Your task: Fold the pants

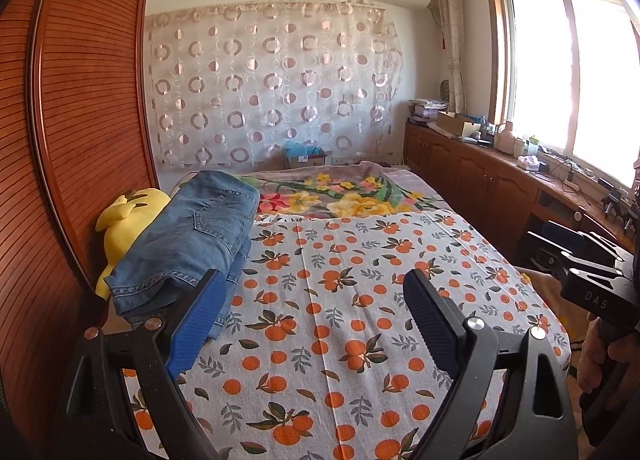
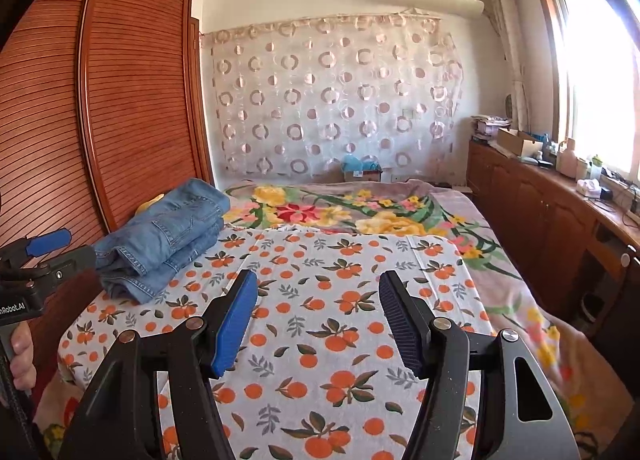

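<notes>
Folded blue jeans (image 1: 196, 236) lie in a stack at the left edge of the bed, partly resting on a yellow plush toy (image 1: 124, 219). In the right wrist view the jeans (image 2: 168, 236) sit at the left, ahead of both grippers. My left gripper (image 1: 316, 292) is open above the orange-print sheet (image 1: 360, 300), its left finger just right of the stack's near corner, nothing between the fingers. My right gripper (image 2: 318, 292) is open over the sheet (image 2: 340, 300), empty, to the right of the jeans. The left gripper's body (image 2: 32, 276) shows at the far left there.
A wooden slatted wardrobe (image 1: 80, 99) stands close along the bed's left side. A floral blanket (image 1: 340, 195) covers the far half of the bed. Low wooden cabinets (image 1: 480, 175) with clutter run under the bright window on the right. A hand (image 2: 22, 348) grips the left handle.
</notes>
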The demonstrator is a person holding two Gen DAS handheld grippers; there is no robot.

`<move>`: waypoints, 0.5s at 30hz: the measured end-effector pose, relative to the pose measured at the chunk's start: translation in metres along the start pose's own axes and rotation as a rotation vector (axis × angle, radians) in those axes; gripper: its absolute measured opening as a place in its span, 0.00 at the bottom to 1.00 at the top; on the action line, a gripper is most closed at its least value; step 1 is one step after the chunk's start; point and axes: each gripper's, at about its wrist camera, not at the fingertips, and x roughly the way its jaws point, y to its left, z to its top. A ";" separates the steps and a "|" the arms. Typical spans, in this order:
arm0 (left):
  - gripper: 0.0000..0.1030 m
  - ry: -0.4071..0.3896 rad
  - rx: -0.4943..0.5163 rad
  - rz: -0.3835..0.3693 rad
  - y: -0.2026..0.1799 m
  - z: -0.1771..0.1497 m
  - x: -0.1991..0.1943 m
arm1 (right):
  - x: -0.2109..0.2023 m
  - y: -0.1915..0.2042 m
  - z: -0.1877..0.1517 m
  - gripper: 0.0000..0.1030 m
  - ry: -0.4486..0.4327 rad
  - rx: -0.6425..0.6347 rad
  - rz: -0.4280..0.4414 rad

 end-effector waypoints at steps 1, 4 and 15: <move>0.88 0.000 -0.001 -0.001 0.000 0.000 0.000 | 0.000 -0.001 0.000 0.63 0.000 -0.001 0.001; 0.88 0.000 0.001 -0.001 0.000 0.000 0.000 | 0.000 0.000 0.000 0.63 0.000 -0.001 0.001; 0.88 0.003 0.001 -0.002 -0.002 -0.001 0.001 | 0.003 -0.004 -0.002 0.63 0.001 0.000 0.007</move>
